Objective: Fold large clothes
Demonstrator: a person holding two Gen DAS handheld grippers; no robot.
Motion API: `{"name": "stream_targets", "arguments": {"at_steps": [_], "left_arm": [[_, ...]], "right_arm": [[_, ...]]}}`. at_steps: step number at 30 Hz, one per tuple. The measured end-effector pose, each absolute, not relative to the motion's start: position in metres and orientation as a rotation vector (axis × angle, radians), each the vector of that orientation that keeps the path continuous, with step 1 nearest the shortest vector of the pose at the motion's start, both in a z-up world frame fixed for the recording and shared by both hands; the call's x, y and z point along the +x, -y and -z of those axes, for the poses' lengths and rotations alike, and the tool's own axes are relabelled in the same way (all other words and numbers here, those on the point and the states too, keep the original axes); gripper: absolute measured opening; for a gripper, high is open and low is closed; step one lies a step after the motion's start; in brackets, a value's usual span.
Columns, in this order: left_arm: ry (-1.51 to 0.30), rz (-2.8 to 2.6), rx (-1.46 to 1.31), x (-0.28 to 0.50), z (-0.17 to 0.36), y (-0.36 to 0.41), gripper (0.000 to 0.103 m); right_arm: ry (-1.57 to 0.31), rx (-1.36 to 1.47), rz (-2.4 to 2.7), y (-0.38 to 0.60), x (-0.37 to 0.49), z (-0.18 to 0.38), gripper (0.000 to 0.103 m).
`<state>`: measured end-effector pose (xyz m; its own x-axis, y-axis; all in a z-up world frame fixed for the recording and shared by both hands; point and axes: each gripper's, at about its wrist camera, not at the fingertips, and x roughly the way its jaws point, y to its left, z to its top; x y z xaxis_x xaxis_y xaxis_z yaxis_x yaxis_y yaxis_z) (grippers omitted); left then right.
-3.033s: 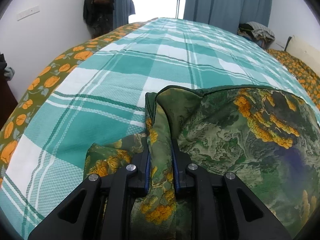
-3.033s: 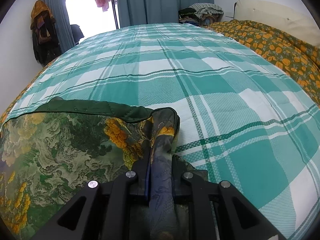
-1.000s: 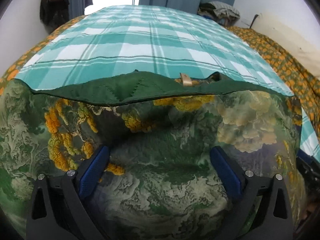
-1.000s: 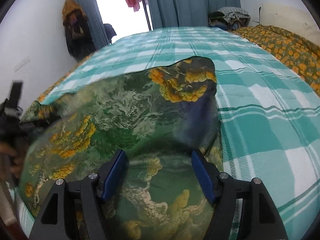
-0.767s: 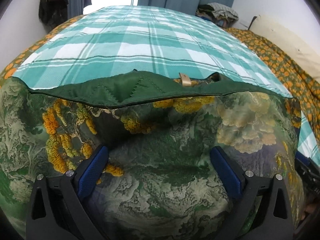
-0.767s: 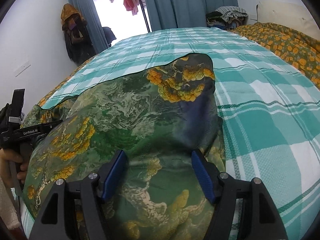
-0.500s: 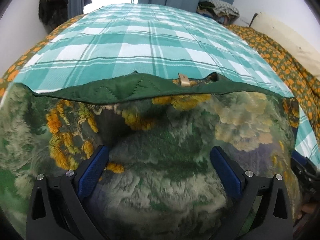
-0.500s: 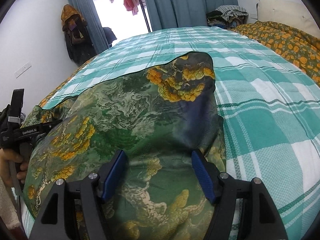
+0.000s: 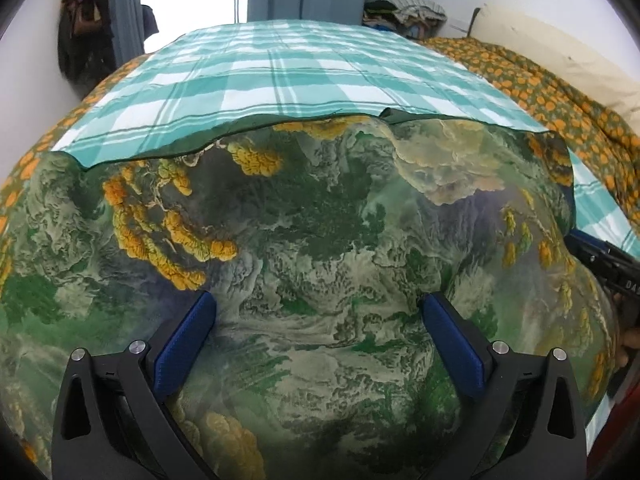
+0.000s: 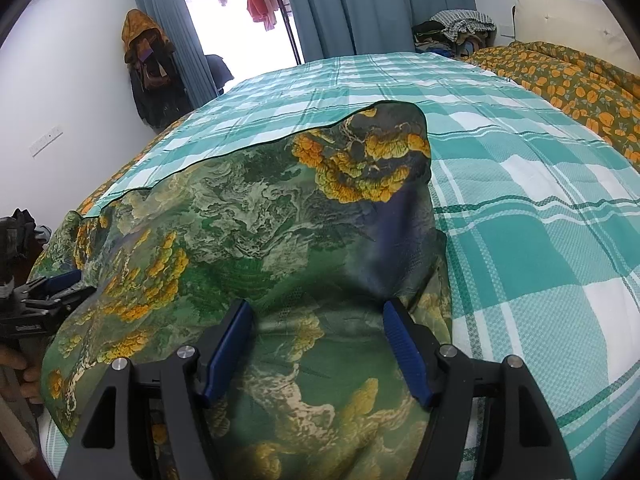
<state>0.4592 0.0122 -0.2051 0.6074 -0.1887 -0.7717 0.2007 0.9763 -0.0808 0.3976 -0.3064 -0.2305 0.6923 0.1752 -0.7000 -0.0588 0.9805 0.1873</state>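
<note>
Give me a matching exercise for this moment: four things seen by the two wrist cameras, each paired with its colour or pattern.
Things:
1. garment
2. bedsheet
3. curtain
4. quilt

Descriptions:
A. plain blue-grey
B. teal and white check
C. green landscape print with yellow-orange clusters
D. olive with orange flowers

Pairs: 1-C, 2-B, 3-A, 4-D

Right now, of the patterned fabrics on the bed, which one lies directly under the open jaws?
The green landscape-print garment with yellow-orange tree clusters. It lies on the teal checked sheet; the orange-flowered quilt is off at the bed's far side.
</note>
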Motion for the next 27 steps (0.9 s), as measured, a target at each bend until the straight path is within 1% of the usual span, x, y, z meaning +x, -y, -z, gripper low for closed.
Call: {"name": "stream_targets", "arguments": {"at_steps": [6, 10, 13, 19, 24, 27], "left_arm": [[-0.892, 0.213, 0.028, 0.455, 0.195, -0.011, 0.102], [-0.89, 0.239, 0.026, 0.429, 0.177, -0.009, 0.102], [-0.884, 0.238, 0.058, 0.416, 0.185, -0.006, 0.102], [-0.881, 0.225, 0.042, 0.425, 0.204, -0.005, 0.102], [-0.889, 0.224, 0.043, 0.423, 0.2, -0.006, 0.102], [-0.905, 0.212, 0.041, 0.42, 0.187, -0.006, 0.101]], "right_arm": [[-0.795, 0.153, -0.129, 0.305, 0.397, 0.23, 0.07], [-0.793, 0.162, -0.132, 0.305, 0.397, 0.23, 0.07], [-0.791, 0.164, -0.133, 0.306, 0.397, 0.23, 0.07], [-0.794, 0.157, -0.129, 0.306, 0.396, 0.231, 0.07], [-0.799, 0.149, -0.125, 0.304, 0.397, 0.231, 0.07], [-0.81, 0.148, -0.124, 0.304, 0.398, 0.231, 0.07]]}}
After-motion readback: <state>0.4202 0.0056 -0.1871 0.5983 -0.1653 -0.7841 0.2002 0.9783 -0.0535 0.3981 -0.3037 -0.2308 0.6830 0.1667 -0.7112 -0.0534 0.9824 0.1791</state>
